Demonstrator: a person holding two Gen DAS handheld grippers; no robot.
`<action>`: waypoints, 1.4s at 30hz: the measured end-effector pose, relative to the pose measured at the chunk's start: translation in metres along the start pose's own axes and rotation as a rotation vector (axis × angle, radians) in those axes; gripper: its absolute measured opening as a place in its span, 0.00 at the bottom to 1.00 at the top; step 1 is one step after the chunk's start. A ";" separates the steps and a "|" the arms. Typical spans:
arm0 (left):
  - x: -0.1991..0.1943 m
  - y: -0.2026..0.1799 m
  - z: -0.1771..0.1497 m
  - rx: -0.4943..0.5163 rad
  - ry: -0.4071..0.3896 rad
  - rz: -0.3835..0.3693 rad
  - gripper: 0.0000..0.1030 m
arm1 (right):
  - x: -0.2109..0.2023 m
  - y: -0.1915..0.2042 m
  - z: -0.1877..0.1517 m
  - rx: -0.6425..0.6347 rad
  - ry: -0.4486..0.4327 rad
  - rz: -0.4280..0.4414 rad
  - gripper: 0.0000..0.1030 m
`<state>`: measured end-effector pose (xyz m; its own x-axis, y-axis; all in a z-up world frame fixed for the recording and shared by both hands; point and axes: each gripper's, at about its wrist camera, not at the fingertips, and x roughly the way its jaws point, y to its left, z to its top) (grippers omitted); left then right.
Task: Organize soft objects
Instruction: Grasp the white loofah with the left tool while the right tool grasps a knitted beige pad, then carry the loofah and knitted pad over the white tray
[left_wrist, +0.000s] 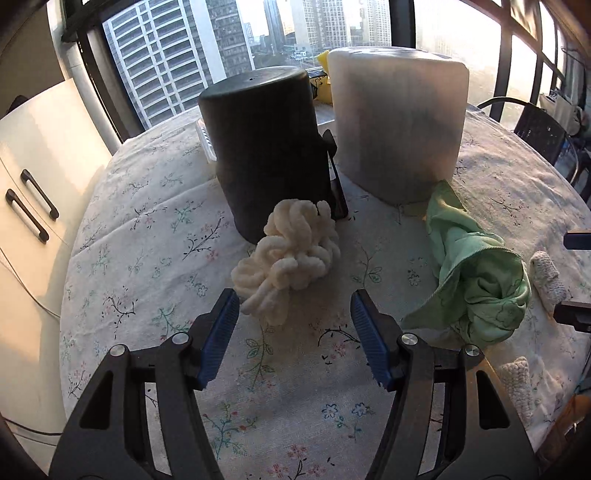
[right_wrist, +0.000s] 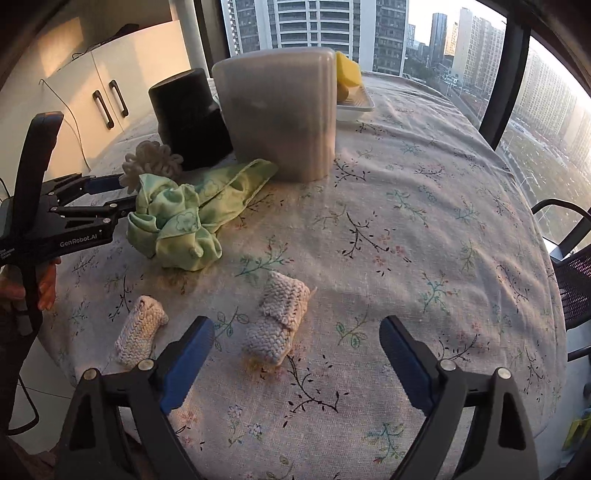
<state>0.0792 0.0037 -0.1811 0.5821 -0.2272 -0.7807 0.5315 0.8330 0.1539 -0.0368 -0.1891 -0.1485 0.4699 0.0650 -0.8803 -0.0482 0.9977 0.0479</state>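
A cream bundle of thick yarn (left_wrist: 286, 260) lies on the flowered tablecloth (left_wrist: 155, 229) in front of a black bin (left_wrist: 266, 147). My left gripper (left_wrist: 291, 306) is open, its blue pads just short of the yarn on either side. A crumpled green cloth (left_wrist: 476, 273) lies to the right, one end reaching a translucent grey bin (left_wrist: 399, 122). In the right wrist view, my right gripper (right_wrist: 297, 332) is open and empty above a folded knitted cream piece (right_wrist: 279, 317). A second knitted piece (right_wrist: 138, 330) lies left of it. The green cloth (right_wrist: 184, 210) and yarn (right_wrist: 151, 162) lie further back.
A white tray (right_wrist: 354, 105) with a yellow sponge (right_wrist: 347, 70) stands behind the grey bin (right_wrist: 277, 114). White cabinets (left_wrist: 33, 177) stand left of the round table, a black mesh chair (right_wrist: 576, 280) at its right. Windows lie beyond the far edge.
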 end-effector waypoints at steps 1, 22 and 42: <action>0.003 -0.002 0.003 0.006 0.001 0.005 0.59 | 0.003 0.000 0.000 0.006 0.004 0.003 0.90; 0.004 0.017 0.014 -0.147 -0.070 -0.138 0.27 | 0.009 0.012 0.004 -0.035 0.023 0.000 0.29; -0.047 0.051 -0.003 -0.264 -0.113 -0.105 0.26 | -0.007 -0.034 0.032 0.075 -0.015 0.001 0.29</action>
<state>0.0770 0.0584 -0.1385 0.6055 -0.3611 -0.7092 0.4222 0.9012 -0.0984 -0.0101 -0.2228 -0.1289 0.4829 0.0662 -0.8732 0.0169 0.9963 0.0848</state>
